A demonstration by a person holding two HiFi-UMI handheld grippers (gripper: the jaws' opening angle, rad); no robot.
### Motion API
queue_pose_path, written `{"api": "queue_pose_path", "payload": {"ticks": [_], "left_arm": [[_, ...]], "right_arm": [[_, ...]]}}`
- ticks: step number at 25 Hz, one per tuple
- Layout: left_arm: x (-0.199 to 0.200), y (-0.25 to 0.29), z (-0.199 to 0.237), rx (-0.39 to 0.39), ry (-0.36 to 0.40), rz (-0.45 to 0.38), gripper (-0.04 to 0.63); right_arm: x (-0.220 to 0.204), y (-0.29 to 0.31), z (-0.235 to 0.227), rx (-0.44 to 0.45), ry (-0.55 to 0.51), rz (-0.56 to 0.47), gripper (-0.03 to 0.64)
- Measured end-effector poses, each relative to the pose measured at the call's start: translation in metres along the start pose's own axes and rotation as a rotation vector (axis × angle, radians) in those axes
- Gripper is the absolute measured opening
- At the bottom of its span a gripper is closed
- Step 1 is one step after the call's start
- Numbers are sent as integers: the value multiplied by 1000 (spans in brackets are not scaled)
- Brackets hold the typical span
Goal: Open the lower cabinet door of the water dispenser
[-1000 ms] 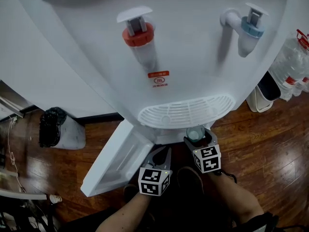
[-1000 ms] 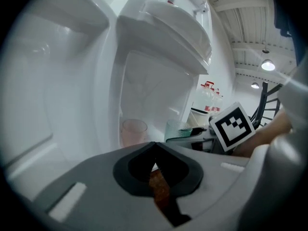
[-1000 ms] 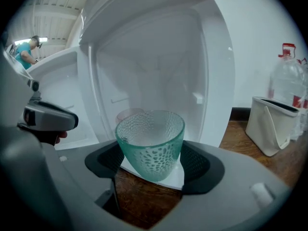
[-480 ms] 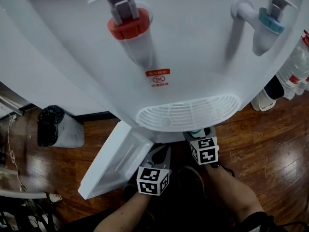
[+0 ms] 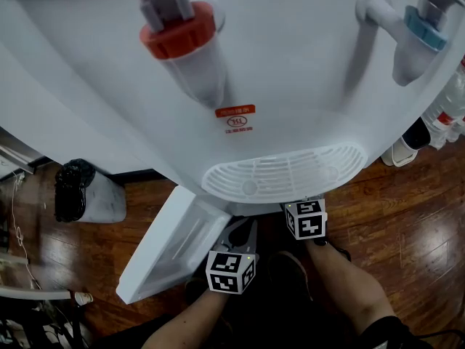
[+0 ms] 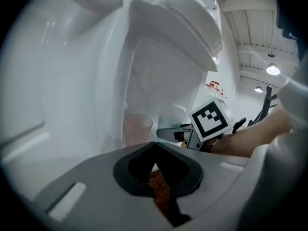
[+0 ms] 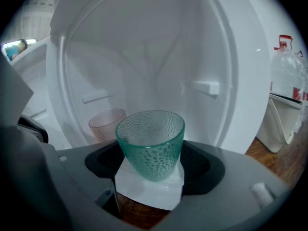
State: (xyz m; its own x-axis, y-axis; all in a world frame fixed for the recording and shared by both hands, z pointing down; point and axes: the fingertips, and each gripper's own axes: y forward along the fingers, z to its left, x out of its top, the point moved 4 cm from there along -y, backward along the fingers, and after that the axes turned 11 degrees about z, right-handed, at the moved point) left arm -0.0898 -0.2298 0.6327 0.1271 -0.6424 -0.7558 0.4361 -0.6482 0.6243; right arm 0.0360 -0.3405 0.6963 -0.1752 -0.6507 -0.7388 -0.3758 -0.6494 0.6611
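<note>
Pinches green dotted cup [image 7: 150, 138] with right gripper [image 7: 150, 165] at frame centre. Holds left gripper [image 6: 156, 146] fingers pressed together, empty. Finds cabinet door [image 5: 171, 249] open lower left.

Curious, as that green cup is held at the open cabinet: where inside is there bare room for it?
Inside the cabinet, the patch between the pink cup and the right wall looks bare, though the green cup held in the right tool hides part of it. The left rear is taken by that cup.
</note>
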Motion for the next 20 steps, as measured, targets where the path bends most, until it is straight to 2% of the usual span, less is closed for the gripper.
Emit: {"api": "queue_pose_path", "payload": {"ticks": [5, 10, 20], "left_arm": [[-1, 4, 2, 0, 11, 8, 1], [2, 9, 0, -16, 24, 12, 1], [2, 11, 7, 16, 13, 10, 0]], "right_arm": [[1, 9, -1, -19, 31, 8, 362], [16, 14, 1, -20, 15, -20, 362], [24, 18, 3, -22, 5, -48, 360]]}}
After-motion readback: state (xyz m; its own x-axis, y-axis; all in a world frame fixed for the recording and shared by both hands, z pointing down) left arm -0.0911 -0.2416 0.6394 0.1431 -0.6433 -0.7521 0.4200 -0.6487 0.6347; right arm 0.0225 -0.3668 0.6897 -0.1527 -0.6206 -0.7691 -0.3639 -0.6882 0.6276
